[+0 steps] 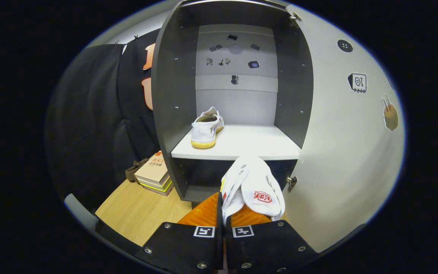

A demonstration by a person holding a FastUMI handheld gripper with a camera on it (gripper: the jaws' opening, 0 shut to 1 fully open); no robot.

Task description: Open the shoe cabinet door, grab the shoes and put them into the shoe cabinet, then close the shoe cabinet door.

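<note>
Gripper (222, 213) fingers pinching white shoe (255, 186), second shoe (207, 129) sitting on cabinet shelf (257, 146), door (340, 152) standing open

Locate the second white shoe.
In the gripper view, the second shoe is clamped between the fingers, just ahead of the cabinet shelf.

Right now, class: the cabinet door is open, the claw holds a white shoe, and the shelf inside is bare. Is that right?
One detail is wrong: the shelf is not bare. The gripper view shows a white shoe on the shelf, on its left side. The rest stands: the cabinet door is open, and the claw is shut on the held white shoe, just in front of the shelf.
</note>
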